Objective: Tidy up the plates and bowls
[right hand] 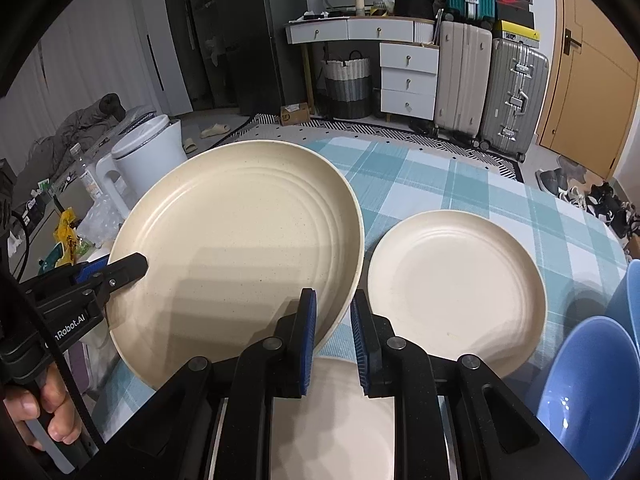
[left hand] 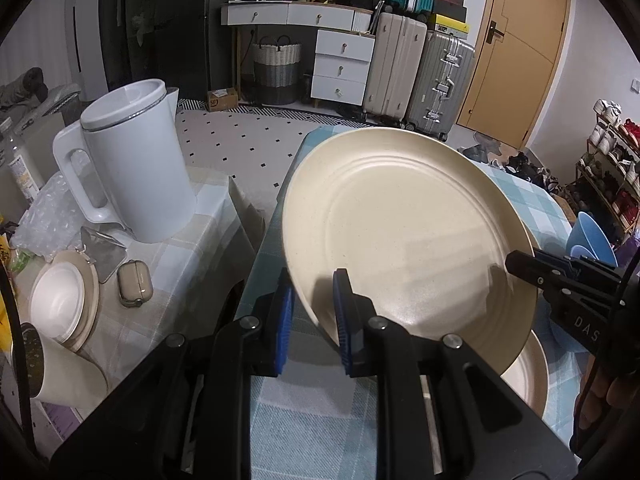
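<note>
A large cream plate (left hand: 400,224) hangs tilted above the checked table, held by both grippers. My left gripper (left hand: 314,282) is shut on its left rim, and it shows in the right wrist view as a black jaw (right hand: 134,266) over that rim. My right gripper (right hand: 334,296) is shut on the opposite rim and appears at the right edge of the left wrist view (left hand: 520,264). A smaller cream plate (right hand: 456,292) lies on the cloth to the right. Another cream plate (right hand: 332,420) lies directly below my right gripper. Blue bowls (right hand: 588,392) stand at the right edge.
A teal checked cloth (right hand: 460,184) covers the table. On the lower side table to the left stand a white kettle (left hand: 132,168), a white bowl on stacked plates (left hand: 60,304), a small case (left hand: 134,284) and a cup (left hand: 68,376). Suitcases and drawers line the far wall.
</note>
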Demonstrator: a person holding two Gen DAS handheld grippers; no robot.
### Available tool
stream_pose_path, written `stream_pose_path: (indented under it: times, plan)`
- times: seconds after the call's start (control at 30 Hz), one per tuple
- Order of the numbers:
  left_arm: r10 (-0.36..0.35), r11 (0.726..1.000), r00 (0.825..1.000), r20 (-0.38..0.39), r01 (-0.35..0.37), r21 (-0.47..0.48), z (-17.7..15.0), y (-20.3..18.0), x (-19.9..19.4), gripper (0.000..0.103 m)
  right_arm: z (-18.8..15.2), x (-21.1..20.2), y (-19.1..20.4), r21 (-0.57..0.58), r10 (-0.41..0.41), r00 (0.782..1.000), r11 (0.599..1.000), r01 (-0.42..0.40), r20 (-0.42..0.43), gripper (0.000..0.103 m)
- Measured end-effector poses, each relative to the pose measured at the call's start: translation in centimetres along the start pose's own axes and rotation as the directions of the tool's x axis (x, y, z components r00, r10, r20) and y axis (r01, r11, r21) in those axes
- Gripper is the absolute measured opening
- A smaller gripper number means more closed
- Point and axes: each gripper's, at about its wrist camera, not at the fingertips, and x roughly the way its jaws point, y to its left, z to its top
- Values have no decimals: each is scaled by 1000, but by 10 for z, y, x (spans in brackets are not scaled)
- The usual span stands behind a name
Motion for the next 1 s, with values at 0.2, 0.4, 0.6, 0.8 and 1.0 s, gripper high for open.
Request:
stream_pose_path:
  times: [0.2, 0.4, 0.6, 0.8, 1.0]
  plan:
    - [-6, 1000, 1000, 21, 5, 14, -5, -13, -24, 17, -6, -24, 0, 4, -7, 1000, 1000, 6, 26, 18]
    - [-13, 1000, 999, 39, 13, 23, -9, -23, -45, 17, -12, -45, 0, 8, -13, 999, 1000, 13, 49, 18]
    - [-18, 999, 999, 50, 17, 33, -15, -30, -63, 17, -20, -63, 2, 11, -18, 998, 1000, 18, 61, 18]
    - [-21, 999, 998, 62, 18, 42, -23, -37, -81, 17, -29, -79, 4, 15, -20, 997, 1000, 19, 74, 18]
    - [-26, 999, 997, 67, 23, 45, -33, -44, -94, 17, -40, -90, 3, 19, -22, 996, 1000, 20, 84, 18]
